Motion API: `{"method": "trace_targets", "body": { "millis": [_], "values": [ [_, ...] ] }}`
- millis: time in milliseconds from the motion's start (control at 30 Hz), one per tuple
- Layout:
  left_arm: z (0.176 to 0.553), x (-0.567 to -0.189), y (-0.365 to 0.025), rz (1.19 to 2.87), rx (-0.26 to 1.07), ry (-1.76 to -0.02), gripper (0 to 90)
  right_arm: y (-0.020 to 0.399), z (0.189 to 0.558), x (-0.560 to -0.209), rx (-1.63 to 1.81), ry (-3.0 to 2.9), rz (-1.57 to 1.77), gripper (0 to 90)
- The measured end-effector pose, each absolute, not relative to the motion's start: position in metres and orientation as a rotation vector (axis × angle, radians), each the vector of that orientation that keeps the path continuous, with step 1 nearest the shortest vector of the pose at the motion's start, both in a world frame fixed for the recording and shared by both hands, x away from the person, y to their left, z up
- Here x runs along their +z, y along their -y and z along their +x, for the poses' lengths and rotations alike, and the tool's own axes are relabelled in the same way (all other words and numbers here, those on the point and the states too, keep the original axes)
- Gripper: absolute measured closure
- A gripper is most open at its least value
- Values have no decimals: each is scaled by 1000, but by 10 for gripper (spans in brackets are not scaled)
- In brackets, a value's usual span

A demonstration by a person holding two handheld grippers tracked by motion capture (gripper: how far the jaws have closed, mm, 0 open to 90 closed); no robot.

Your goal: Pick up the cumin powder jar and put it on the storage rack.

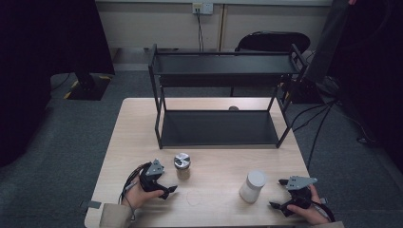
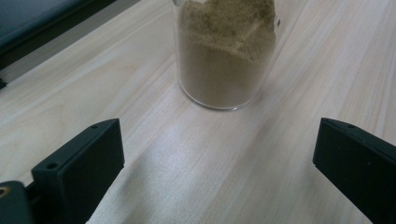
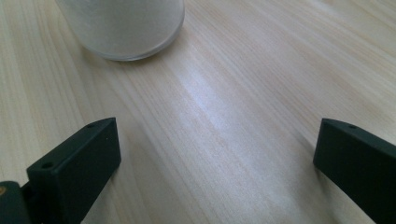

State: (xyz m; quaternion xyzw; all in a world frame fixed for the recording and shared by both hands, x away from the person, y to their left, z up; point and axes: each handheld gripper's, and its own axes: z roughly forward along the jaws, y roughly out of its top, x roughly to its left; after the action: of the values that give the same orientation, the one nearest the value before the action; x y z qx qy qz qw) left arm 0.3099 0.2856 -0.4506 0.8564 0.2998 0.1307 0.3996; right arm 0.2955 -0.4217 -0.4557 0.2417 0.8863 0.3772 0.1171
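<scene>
1. The left gripper (image 1: 167,190) rests on the near-left part of the wooden table (image 1: 128,137), jaws spread wide and holding nothing. In the left gripper view, bare wood lies between its fingers (image 2: 81,163).
2. Just ahead of it stands the glass jar of brown powder (image 1: 182,165), upright under a silvery lid, near the jaws but not touching them. The left gripper view shows this jar (image 2: 224,51) dead ahead, so the approach looks lined up and no grasp has been made.
3. Behind, the black two-tier shelf (image 1: 218,128) stands at the far side with both tiers bare. If the jars are meant to go there, all of that is left to do.
4. The white jar (image 1: 252,186) stands upright at the near right, untouched.
5. The right gripper (image 1: 280,205) sits just beside it, jaws likewise spread and holding nothing. In the right gripper view that jar (image 3: 126,28) lies ahead and off to the left, so this side seems less well aimed.
</scene>
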Motion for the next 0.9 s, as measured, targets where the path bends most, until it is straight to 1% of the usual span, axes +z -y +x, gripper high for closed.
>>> {"method": "trace_targets", "body": {
  "millis": [367,900],
  "values": [
    [311,-444,-286,2114,326,-757,10,422,295,-456,1104,-2594,707,0],
    [319,-445,-274,2075,330,-741,9,422,295,-456,1104,-2594,707,0]
  ]
}}
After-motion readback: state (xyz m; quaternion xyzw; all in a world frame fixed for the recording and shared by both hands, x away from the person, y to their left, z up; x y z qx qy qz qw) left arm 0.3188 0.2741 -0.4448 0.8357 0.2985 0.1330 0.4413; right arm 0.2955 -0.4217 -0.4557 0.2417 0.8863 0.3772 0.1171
